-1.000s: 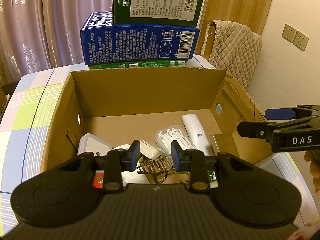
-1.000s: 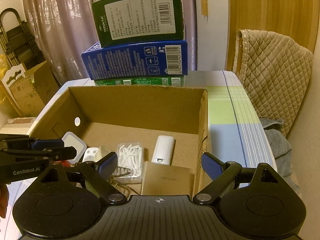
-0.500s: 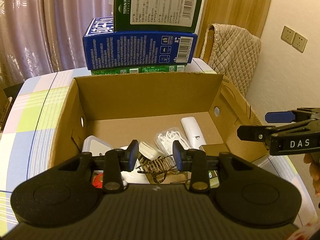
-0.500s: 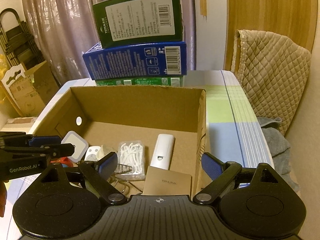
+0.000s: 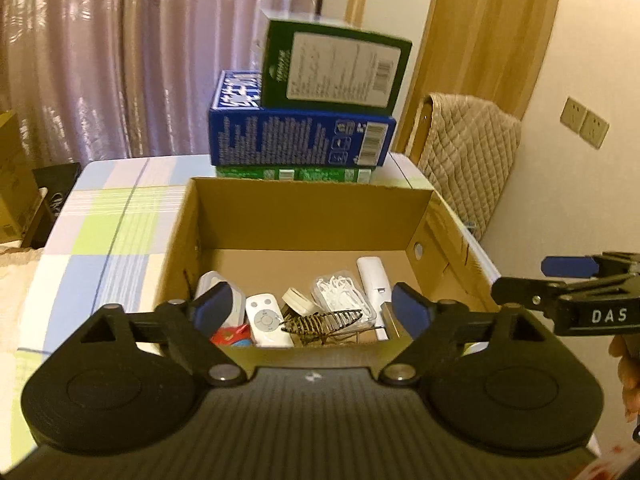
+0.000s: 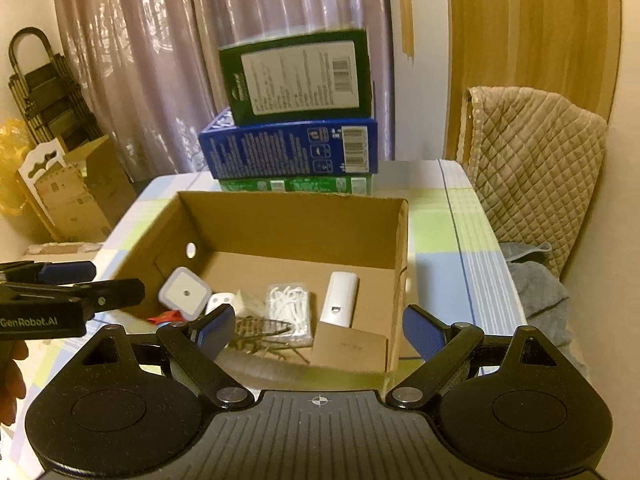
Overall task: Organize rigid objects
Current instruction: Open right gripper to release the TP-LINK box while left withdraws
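An open cardboard box (image 5: 312,216) (image 6: 296,224) stands on the checked table. Inside lie a brown wire spiral piece (image 5: 324,320) (image 6: 260,330), a white remote (image 5: 266,326), a white rounded square gadget (image 6: 185,294), a bag of white floss picks (image 5: 344,296) (image 6: 289,308), a white oblong device (image 5: 374,284) (image 6: 340,298) and a tan flat box (image 6: 348,348). My left gripper (image 5: 312,310) is open and empty above the box's near edge. My right gripper (image 6: 318,330) is open and empty, near the box's right front corner.
A stack of green, blue and dark green cartons (image 5: 304,120) (image 6: 296,120) stands behind the box. A chair with a quilted cover (image 6: 536,152) is at the right. Cardboard boxes and a black rack (image 6: 48,100) stand left on the floor.
My left gripper opened and let go of the wire spiral piece, which now lies in the box. Both grippers pulled back and up from the box.
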### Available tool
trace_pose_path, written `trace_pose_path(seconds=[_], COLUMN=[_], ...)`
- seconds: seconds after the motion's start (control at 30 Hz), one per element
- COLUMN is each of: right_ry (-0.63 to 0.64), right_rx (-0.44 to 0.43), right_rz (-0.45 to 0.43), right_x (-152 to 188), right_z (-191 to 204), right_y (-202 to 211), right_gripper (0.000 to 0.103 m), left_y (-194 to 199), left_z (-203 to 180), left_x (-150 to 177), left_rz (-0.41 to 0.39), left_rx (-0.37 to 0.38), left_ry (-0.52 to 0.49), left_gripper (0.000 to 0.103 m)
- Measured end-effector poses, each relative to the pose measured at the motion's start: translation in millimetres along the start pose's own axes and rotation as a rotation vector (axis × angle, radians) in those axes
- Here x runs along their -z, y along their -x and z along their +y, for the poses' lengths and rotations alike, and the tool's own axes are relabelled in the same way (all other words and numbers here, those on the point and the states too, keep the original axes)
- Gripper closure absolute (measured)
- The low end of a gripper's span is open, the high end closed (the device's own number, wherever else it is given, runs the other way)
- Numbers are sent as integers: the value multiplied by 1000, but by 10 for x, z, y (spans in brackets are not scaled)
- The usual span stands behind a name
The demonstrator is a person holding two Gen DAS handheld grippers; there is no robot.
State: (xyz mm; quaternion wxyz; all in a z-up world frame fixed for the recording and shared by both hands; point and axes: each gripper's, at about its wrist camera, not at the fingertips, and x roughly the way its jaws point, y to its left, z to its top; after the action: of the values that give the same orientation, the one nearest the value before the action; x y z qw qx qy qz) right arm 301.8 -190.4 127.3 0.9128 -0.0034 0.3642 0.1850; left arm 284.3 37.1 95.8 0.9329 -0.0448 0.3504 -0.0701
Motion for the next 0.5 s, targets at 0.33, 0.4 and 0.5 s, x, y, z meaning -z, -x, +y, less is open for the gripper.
trace_pose_path(seconds=[0.33, 0.4, 0.5], right_ry=[11, 14, 21], right_rx=[-9, -6, -14], right_rz=[-37, -45, -56], right_x=[173, 236, 357], right_z=[264, 310, 380], right_y=[651, 765, 942], right_gripper=[15, 15, 15], left_y=[776, 907, 1071], left_z=[-27, -55, -118], left_x=[249, 332, 463], left_rz=[-69, -69, -58], left_rx=[-73, -77, -82], left_ry=[-15, -15, -24], left_gripper=[4, 3, 3])
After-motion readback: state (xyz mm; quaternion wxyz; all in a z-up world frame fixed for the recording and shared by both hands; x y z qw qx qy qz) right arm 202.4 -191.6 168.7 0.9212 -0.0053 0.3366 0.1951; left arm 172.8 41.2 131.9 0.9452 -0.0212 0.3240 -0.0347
